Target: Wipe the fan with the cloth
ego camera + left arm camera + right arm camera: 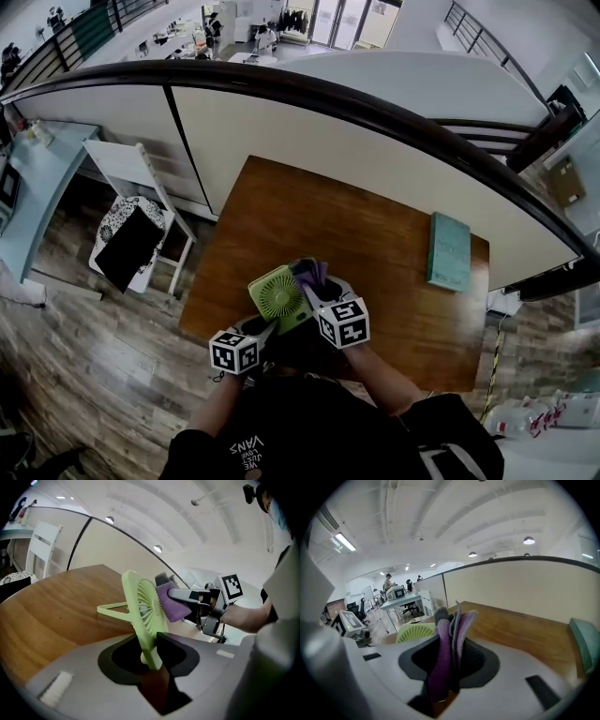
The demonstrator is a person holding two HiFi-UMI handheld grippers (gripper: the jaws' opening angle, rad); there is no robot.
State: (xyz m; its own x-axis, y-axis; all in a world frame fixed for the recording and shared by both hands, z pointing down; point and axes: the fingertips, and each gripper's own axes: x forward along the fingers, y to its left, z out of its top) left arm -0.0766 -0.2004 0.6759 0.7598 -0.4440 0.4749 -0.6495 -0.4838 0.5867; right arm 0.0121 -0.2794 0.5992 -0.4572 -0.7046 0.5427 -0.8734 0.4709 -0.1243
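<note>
**Progress.** Wiping is judged under way: you have both items gripped and brought together over the table (394, 234). No frame shows dust or a cleaned patch, so how much of the fan (142, 618) is done cannot be told. Count the rest of the grille (150, 603), the rim, the rear face and the stand (112, 607) as outstanding.

**Fan.** Pale green and round, it stands upright and edge-on to your left gripper (151, 654). Its lower rim sits between those jaws, which are clamped on it. The stand reaches back over the wood; whether it rests on the table cannot be told.

**Cloth** (449, 641). Purple and folded, it is bunched upright between the jaws of your right gripper (448, 665). They are closed tight on it, and the free end stands out past the fingertips.

**Relation.** In the left gripper view the cloth lies against the grille's upper half, on the side toward your right hand, apparently touching. In the right gripper view the fan shows just left of the cloth, beside those jaws and not between them.
</note>
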